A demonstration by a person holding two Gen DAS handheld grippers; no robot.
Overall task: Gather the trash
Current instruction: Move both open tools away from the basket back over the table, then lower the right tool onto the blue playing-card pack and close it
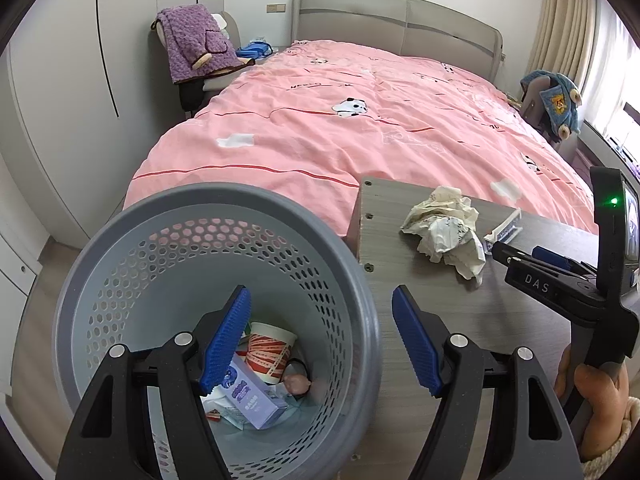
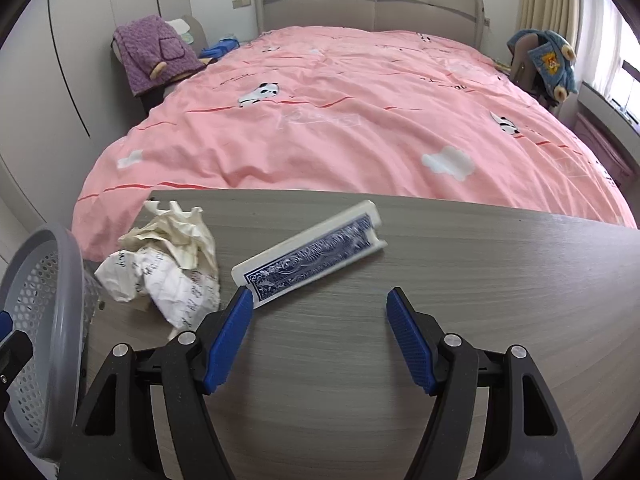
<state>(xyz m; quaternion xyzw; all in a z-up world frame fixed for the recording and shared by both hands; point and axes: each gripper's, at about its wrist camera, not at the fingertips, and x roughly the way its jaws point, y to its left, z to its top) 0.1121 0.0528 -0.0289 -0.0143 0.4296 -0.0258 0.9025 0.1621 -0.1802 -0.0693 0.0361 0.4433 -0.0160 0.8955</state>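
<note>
While the crumpled paper (image 2: 168, 264) lies on the grey wood-grain table (image 2: 440, 280) near its left corner, it sits outside and to the left of the right gripper (image 2: 320, 300), whose blue ribbed pads stand spread with only bare tabletop between them. Just beside the paper, a white plastic case with a blue patterned card face (image 2: 312, 256) lies slantwise, its near corner right at the tip of that gripper's left pad; whether they touch I cannot tell. The paper is a soft, creased wad of cream and white sheets with handwriting on them. From the left wrist view, the left gripper (image 1: 322, 296) is likewise spread and pinches nothing; its left pad hangs over the mouth of the bin and its right pad over the table edge, with the bin's rim between them. That grey bin (image 1: 360, 292), round with honeycomb-perforated walls, stands against the table's side and holds a red-and-white paper cup (image 1: 268, 352), a pale purple box (image 1: 252, 398) and some wrappers. Beyond the table spreads a bed with a pink, wrinkled quilt (image 2: 340, 120).
</note>
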